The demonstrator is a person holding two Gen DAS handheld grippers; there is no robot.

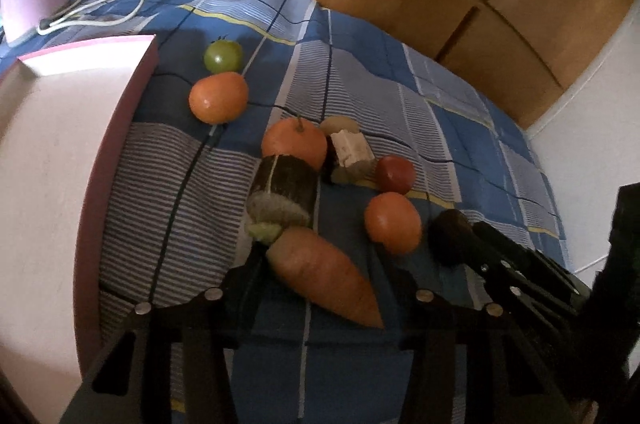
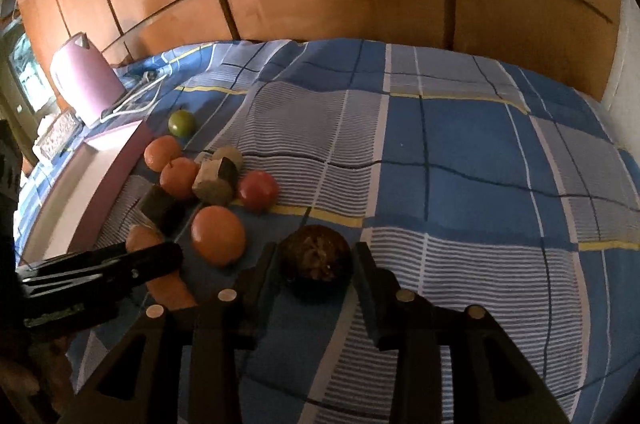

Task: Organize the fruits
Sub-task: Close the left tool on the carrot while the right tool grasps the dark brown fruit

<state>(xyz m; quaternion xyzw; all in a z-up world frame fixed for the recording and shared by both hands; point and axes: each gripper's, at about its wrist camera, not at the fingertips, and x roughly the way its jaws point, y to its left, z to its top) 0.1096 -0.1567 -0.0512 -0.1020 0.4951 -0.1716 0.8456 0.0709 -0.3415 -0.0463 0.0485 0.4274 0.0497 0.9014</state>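
— Left claw (image 1: 320,276): closed around the carrot (image 1: 324,276) on the bed (image 1: 440,128), one finger at each flank, pads seemingly touching. Right claw (image 2: 316,264): narrow, clamped on the dark brown round fruit (image 2: 316,256), low against the bedspread.

— Best way through this step?

— Probably a firmer squeeze on the carrot near its thick end, then a straight lift, clear of the dark cut piece (image 1: 284,188) just beside its top. Then across to the pink tray (image 1: 60,144) at the left, with a low, gentle release.

— Risks?

— Tapered shape, so likely to slip toward the tip. Also an orange (image 1: 392,222) close by between both claws; easy to nudge.

— Pose of the hands?

— Both angled steeply down toward the bedspread, side by side, right claw just right of the left. Remaining fruit bunched beside the tray.
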